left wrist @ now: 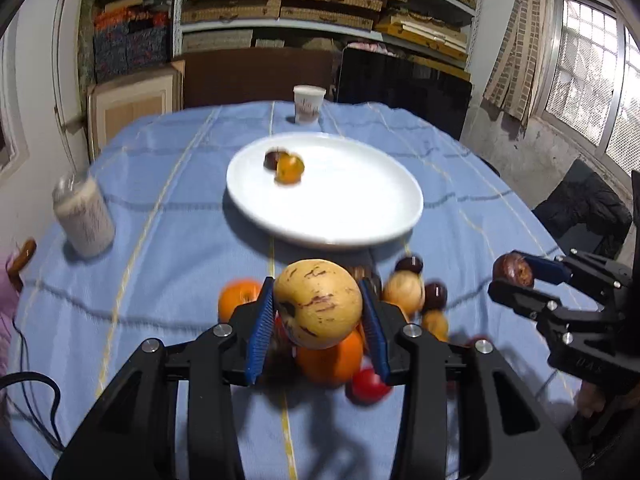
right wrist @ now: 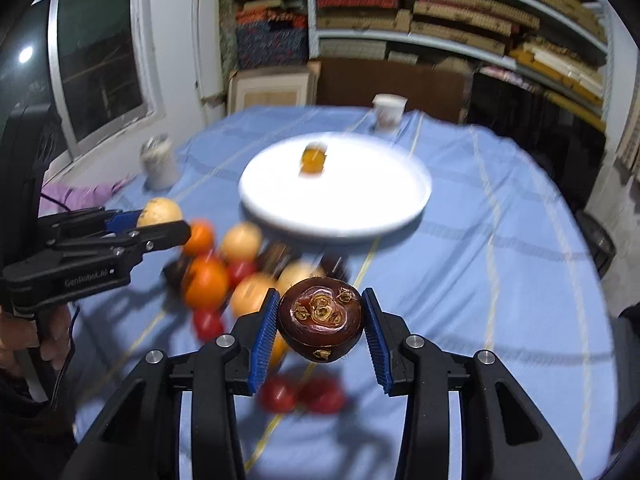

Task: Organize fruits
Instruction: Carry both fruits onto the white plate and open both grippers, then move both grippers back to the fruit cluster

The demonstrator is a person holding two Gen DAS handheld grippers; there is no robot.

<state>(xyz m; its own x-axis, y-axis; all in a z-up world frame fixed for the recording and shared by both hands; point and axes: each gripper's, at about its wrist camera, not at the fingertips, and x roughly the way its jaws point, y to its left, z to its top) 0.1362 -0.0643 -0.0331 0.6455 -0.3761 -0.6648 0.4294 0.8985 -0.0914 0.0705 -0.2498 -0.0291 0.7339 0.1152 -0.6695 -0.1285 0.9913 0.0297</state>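
My left gripper (left wrist: 318, 304) is shut on a yellow streaked melon (left wrist: 318, 304) and holds it above a heap of fruit (left wrist: 332, 356) on the blue tablecloth. It also shows in the right wrist view (right wrist: 160, 220), with the melon (right wrist: 159, 212). My right gripper (right wrist: 320, 320) is shut on a dark brown mangosteen (right wrist: 320, 326), which also shows in the left wrist view (left wrist: 513, 271). The white plate (left wrist: 360, 208) lies beyond the heap and holds an orange fruit (left wrist: 289, 168) and a dark fruit (left wrist: 273, 159).
A white paper cup (left wrist: 308, 104) stands at the table's far edge. A white jar (left wrist: 84, 216) stands at the left. Shelves of boxes (left wrist: 320, 0) fill the back wall. A black chair (left wrist: 584, 208) is at the right. Loose oranges, tomatoes and pale fruits (right wrist: 224, 276) lie before the plate.
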